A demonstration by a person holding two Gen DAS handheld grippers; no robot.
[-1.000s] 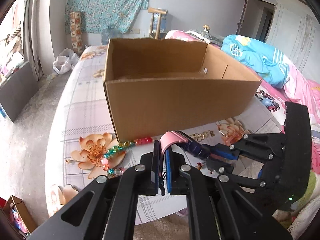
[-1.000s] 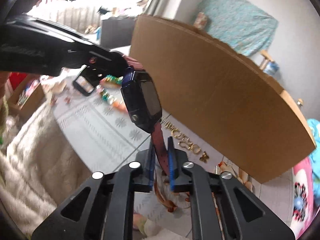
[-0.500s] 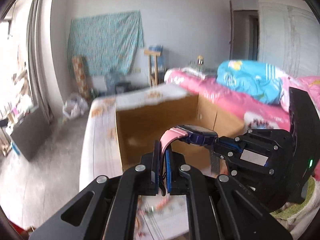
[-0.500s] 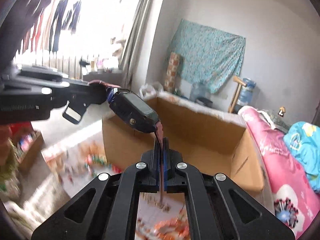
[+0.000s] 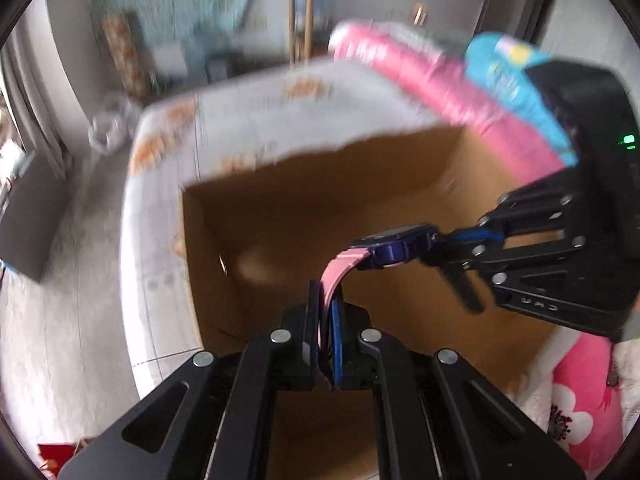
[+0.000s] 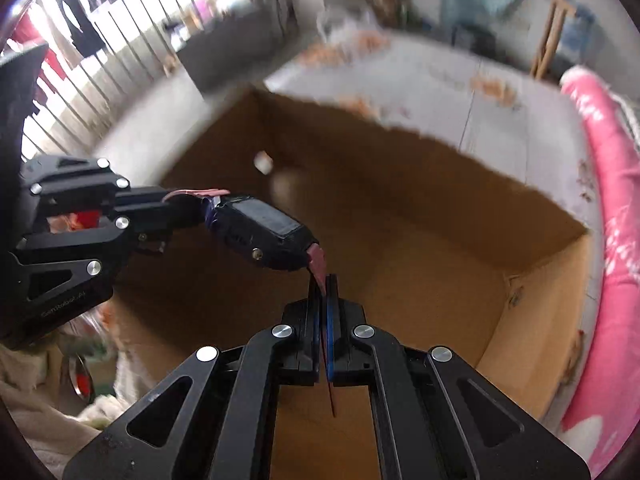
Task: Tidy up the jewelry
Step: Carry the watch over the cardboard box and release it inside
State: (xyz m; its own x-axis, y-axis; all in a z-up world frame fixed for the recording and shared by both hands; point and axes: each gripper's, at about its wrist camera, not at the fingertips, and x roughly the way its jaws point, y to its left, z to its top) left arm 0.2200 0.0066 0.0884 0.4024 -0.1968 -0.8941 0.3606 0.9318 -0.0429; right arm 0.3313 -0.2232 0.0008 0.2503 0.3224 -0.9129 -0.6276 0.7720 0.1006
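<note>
Both carried up from the bed, the left hand-held gripper and right hand-held gripper, each clamped on a strap of the watch, now hung over the cardboard box at twelve o'clock, ready for dropping.

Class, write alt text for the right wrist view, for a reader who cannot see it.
Two black grippers hold a watch by its pink strap ends above an open cardboard box: the right gripper pinches one end in the foreground, the left gripper the other. Behind lie a pale floral sheet and pink bedding, blurred.
</note>
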